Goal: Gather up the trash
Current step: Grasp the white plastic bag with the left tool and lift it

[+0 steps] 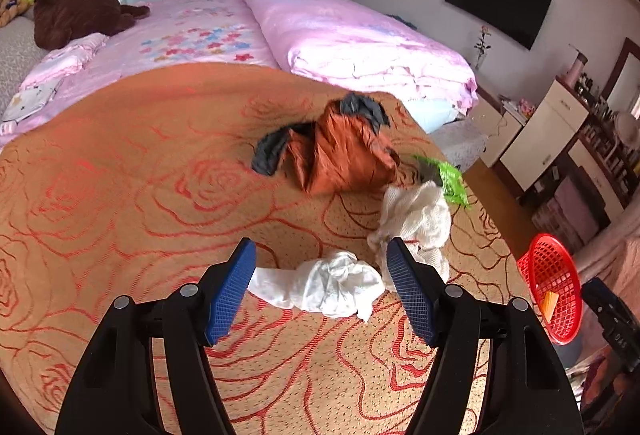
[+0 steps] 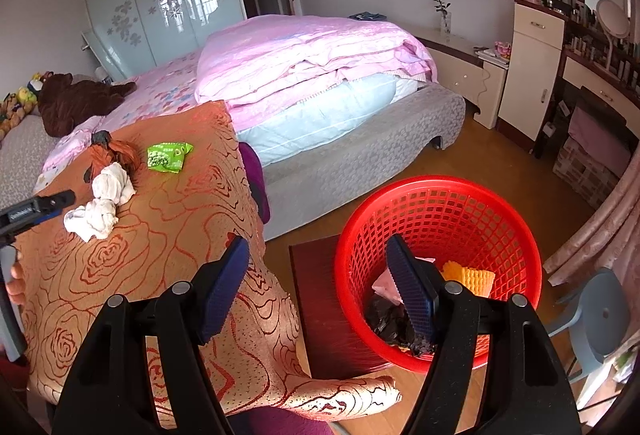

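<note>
**Trash run roughly half done, four bits left on the cloth**

Going left to right in the left wrist view: the left gripper (image 1: 320,291) sits at bottom centre, jaws spread wide with nothing pinched; the crumpled white tissue (image 1: 324,287) lies on the orange rose cloth (image 1: 120,195) in the gap between the blue pads but isn't touched as far as I can see; just right of it a second white wad (image 1: 416,215); above that an orange-and-black wrapper (image 1: 340,151) and a green snack packet (image 1: 450,179) at the cloth's edge; the red basket (image 1: 550,287) is at far right, partly cut off.

Right wrist view: same leftovers in the left middle; the right gripper (image 2: 318,287) hangs spread and empty, its right finger over the basket.

So far I'd guess a few pieces are binned: something black, pink and yellow-orange sits in the basket; four remain.

Hard to tell: the finger hides part of the basket's contents; the wrapper is motion-blurred.
</note>
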`<state>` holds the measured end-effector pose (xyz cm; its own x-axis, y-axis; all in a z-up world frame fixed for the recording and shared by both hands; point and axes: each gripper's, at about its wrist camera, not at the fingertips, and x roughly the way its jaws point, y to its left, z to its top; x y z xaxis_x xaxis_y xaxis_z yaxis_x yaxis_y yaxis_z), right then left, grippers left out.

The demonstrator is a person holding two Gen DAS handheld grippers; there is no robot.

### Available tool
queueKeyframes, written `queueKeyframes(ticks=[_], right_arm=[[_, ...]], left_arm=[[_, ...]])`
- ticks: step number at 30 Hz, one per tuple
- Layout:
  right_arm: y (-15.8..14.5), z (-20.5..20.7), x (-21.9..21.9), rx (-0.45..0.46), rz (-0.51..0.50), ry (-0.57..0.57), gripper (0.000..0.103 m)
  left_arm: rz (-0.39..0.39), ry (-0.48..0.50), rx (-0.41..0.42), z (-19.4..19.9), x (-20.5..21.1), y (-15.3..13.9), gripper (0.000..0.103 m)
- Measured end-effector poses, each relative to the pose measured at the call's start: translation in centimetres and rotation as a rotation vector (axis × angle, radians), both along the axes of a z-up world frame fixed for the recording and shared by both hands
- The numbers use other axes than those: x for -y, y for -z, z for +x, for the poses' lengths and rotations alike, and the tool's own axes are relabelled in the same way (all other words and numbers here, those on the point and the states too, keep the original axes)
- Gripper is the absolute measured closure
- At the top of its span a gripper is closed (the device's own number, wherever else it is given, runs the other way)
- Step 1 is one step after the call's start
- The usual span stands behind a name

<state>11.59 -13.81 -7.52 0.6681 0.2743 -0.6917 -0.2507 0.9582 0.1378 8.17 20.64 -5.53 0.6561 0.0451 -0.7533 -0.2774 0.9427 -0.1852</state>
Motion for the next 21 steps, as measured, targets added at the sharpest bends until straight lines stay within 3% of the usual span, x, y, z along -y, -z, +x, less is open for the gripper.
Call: queueKeyframes(ticks=[8, 16, 21], right_arm=[[0.1, 0.2, 0.0, -0.009, -0.002, -0.003, 0.034], [-0.1, 0.4, -2.3, -0.001, -0.021, -0.044, 0.034], [-1.0, 1.0, -4.8, 0.023, -0.008, -0.088, 0.034]], left_arm=[[-0.006, 0.001, -0.027, 0.2, -0.2, 1.9, 0.046], [0.034, -0.002, -0.014, -0.3, 0.2, 2.0, 0.069], [0.022, -0.009, -0.009, -0.5, -0.1, 2.0, 0.072]])
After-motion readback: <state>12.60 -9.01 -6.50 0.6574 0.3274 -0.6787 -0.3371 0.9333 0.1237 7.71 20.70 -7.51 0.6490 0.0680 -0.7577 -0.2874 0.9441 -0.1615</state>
